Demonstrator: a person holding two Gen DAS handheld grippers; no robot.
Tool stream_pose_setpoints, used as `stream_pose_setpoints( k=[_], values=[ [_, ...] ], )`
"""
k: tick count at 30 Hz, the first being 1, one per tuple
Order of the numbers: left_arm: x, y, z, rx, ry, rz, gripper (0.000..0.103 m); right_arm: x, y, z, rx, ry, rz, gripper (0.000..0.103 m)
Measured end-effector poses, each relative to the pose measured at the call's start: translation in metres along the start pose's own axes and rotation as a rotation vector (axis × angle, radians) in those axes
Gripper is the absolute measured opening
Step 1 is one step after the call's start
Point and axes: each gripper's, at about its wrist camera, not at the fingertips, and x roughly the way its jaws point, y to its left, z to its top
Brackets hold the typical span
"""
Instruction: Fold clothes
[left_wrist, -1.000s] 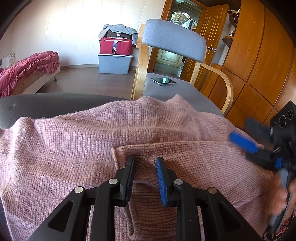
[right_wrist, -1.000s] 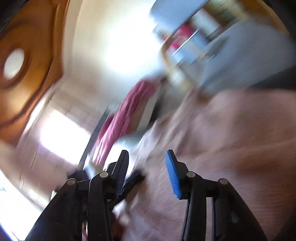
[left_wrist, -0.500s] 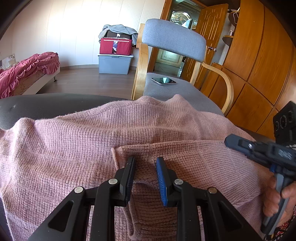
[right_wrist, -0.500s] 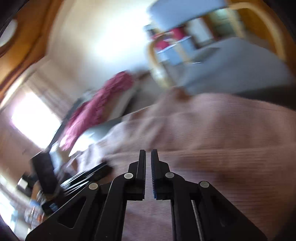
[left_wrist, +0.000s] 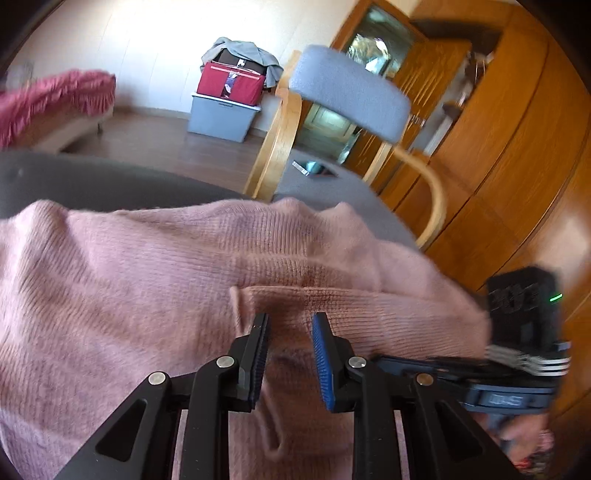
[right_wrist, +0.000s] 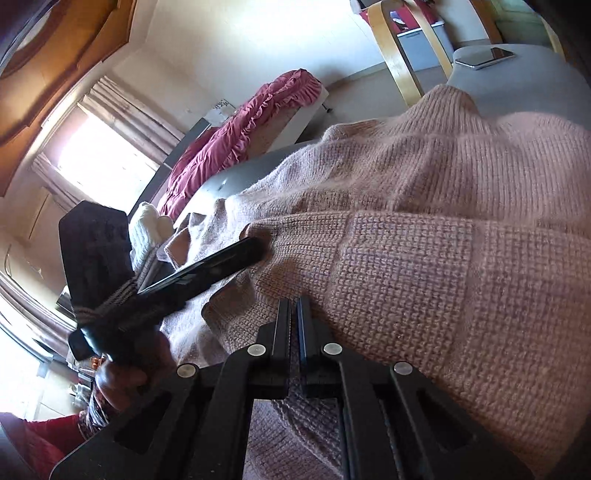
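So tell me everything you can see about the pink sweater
The pink sweater is a chunky, fuzzy waffle knit in dusty pink, spread over a grey cushioned surface. One part is folded across the body, leaving a doubled edge. The left gripper has a bunch of that fold between its fingers; the right gripper is shut on the knit's near edge. It looks rumpled, only partly folded.

I find the left black hand-held gripper with blue pads (left_wrist: 290, 356) angled downward, jaws partly apart with a fold of knit between them. The right black hand-held gripper (right_wrist: 294, 325) tilts downward, rolled sideways, jaws pressed together on knit fabric. A hand (right_wrist: 125, 376) grips the left handle.
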Motion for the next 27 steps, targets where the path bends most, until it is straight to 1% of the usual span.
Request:
stream_pose_setpoints(
  k=[1,4,7,8,10,12,14,18,21,23,24,27],
  values=[
    [-0.011,0.007,0.002,-0.004,-0.021,0.014,0.023,0.001,-0.002,0.0,0.003,0.0,0.003,0.002],
    [-0.048,0.039,0.008,-0.028,-0.103,0.094,0.023,-0.002,-0.003,-0.001,0.01,0.001,0.013,0.002],
    [-0.09,0.091,0.016,-0.133,-0.191,0.165,0.025,0.001,-0.006,-0.001,0.013,0.001,0.016,0.002],
    [-0.102,0.11,0.017,-0.178,-0.216,0.2,0.027,0.0,-0.006,-0.001,0.014,0.0,0.016,0.002],
    [-0.125,0.149,0.018,-0.273,-0.256,0.268,0.027,0.004,-0.007,0.0,0.015,0.001,0.017,0.002],
    [-0.143,0.192,0.014,-0.385,-0.284,0.313,0.027,0.007,-0.008,0.001,0.015,0.001,0.019,0.003],
    [-0.157,0.232,0.005,-0.516,-0.304,0.341,0.027,0.008,-0.008,0.001,0.015,0.001,0.021,0.003],
    [-0.182,0.291,-0.022,-0.751,-0.383,0.366,0.029,0.009,-0.008,0.001,0.015,0.001,0.025,0.004],
    [-0.187,0.314,-0.039,-0.863,-0.408,0.362,0.032,0.009,-0.008,0.001,0.016,0.002,0.028,0.004],
    [-0.189,0.322,-0.047,-0.917,-0.423,0.351,0.034,0.008,-0.008,0.001,0.016,0.002,0.03,0.004],
    [-0.189,0.324,-0.05,-0.926,-0.439,0.346,0.034,0.007,-0.008,0.001,0.016,0.002,0.031,0.004],
    [-0.193,0.328,-0.052,-0.933,-0.467,0.388,0.035,0.006,-0.007,0.001,0.017,0.002,0.032,0.004]
  ],
)
